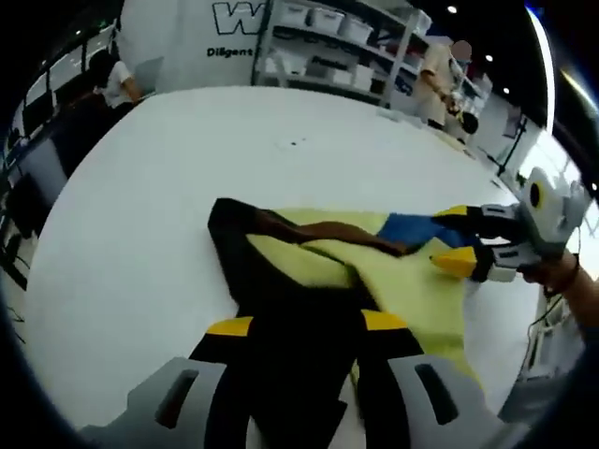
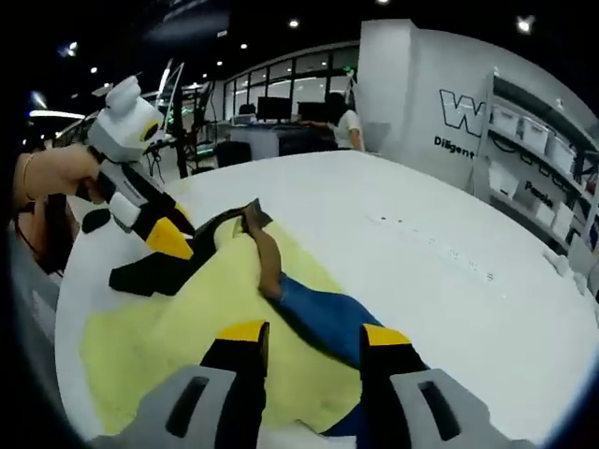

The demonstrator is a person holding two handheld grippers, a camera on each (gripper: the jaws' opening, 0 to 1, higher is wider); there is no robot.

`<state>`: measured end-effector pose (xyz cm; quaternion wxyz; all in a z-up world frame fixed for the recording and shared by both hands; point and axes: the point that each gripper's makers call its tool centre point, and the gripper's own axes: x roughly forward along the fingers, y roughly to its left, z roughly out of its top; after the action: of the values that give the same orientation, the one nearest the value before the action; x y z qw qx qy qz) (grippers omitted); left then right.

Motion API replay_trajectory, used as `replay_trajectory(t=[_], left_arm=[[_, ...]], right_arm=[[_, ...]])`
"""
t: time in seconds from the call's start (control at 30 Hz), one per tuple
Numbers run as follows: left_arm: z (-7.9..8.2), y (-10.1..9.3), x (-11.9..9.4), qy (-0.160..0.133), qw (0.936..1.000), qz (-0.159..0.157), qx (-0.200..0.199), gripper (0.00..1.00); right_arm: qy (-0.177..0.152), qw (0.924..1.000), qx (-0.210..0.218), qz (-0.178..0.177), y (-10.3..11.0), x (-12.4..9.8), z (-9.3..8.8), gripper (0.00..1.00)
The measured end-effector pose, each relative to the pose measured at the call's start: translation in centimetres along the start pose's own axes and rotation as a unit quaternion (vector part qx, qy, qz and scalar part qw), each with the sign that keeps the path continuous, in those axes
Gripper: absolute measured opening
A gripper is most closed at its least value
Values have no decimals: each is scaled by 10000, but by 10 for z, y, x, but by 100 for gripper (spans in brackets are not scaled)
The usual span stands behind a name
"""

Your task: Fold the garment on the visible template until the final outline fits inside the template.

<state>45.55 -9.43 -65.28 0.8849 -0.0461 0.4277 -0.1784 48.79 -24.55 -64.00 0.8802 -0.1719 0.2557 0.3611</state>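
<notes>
The left gripper (image 1: 306, 325) points toward twelve o'clock, jaws apart with dark cloth between them, perhaps loosely. The right gripper (image 1: 456, 238) reaches in from three o'clock, yellow tips parted, a hand (image 1: 562, 274) behind it. Its own view shows spread jaws.

L view: low, close over garment (image 1: 374, 281) | R view: opposite side, close | shared: garment, table (image 2: 449, 253)
</notes>
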Motion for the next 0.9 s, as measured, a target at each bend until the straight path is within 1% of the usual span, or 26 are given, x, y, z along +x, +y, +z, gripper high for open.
replay_trajectory(t=[0.07,0.13,0.17,0.2,0.27,0.4,0.5,0.57,0.67,0.77,0.8,0.87,0.9], left_arm=[[-4,-2,2,30,9999,22,-159,36],[-4,-6,3,-32,9994,-71,-345,35],[-4,-9,3,-65,9989,-130,-446,35],[-5,-15,1,11,9982,-262,-544,38],[0,-17,-2,-111,9981,-277,-547,42],[4,-16,0,-171,9971,-239,-702,41],[5,-8,6,-190,9950,-83,-982,40],[3,-7,9,-156,9948,-22,-1006,38],[1,-7,12,-127,9947,43,-1018,34],[0,-3,13,-150,9949,136,-984,26],[0,-2,13,-148,9956,172,-909,20],[-1,4,12,-146,9971,280,-695,8],[-1,4,12,-120,9973,293,-665,2]], right_arm=[[42,9999,-120,33,3,5,-1,30],[90,9994,-315,58,4,8,-1,27],[104,9993,-363,43,4,8,-1,26],[131,9987,-492,43,5,9,-1,25],[127,9987,-494,53,5,10,-1,23],[84,9981,-599,97,7,13,3,20],[69,9976,-664,159,11,15,6,16],[82,9970,-751,187,14,17,6,14],[83,9967,-774,226,15,18,7,12],[69,9967,-767,260,16,19,7,4],[63,9967,-765,274,17,19,8,0],[45,9965,-779,298,17,20,9,0],[54,9964,-802,283,16,21,9,0]])
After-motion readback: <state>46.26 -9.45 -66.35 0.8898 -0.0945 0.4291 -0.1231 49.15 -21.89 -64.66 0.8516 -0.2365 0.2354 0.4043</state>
